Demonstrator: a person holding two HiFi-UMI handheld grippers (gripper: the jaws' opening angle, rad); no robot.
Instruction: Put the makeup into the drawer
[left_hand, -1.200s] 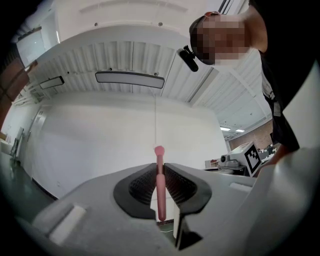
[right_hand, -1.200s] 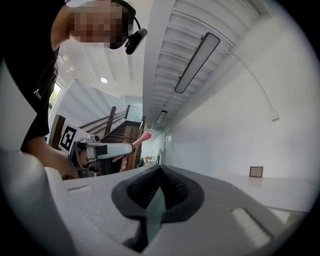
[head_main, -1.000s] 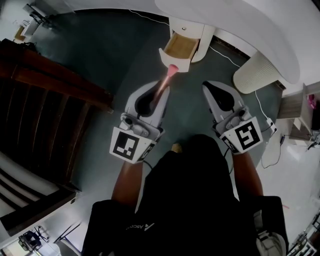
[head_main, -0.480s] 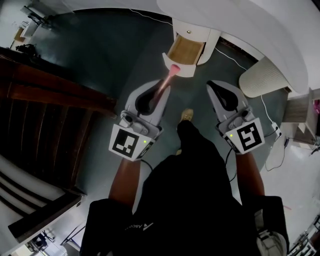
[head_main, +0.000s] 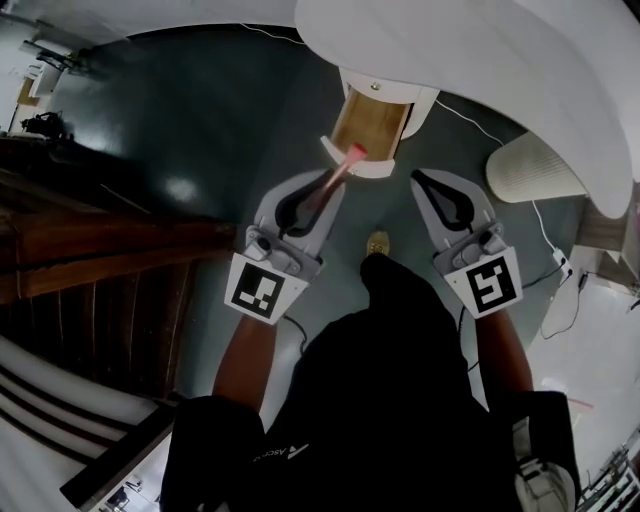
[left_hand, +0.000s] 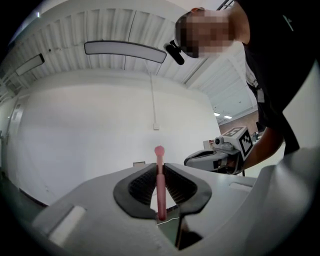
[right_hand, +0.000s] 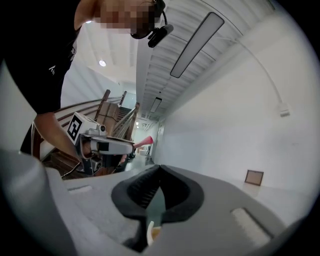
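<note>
Far left there's only dark wooden railing (head_main: 100, 270), out of play. The action starts with the left claw (head_main: 322, 190), held level and aimed away from the person, toward the far side of the scene. Its jaws are clamped on the makeup (head_main: 340, 170), a slim pink stick. In the left gripper view the stick runs straight up the middle between the ribbed pads, its rounded pink tip poking out past the jaw ends.

Here's the relation that matters. The stick's long axis lies along the claw's own line, and that line points at the open drawer (head_main: 375, 120), which sits just ahead and a touch to the right, tucked under the white surface (head_main: 480, 60). From the head view the pink tip sits right at the drawer's near front lip, over the edge or just short of it; I can't call which. The wooden bottom beyond it looks bare. My read is that the next move is a short push farther in, so the stick clears the front panel, then a release.

Moving right, the right claw (head_main: 432, 190) is level too, parallel with its partner and near the drawer's right front corner. Its jaws are pressed together with nothing between them. It carries nothing and is no closer to the opening, so this delivery belongs to the left hand. At the far right, a white ribbed basket (head_main: 535, 170) stands on the floor, well apart from both claws.
</note>
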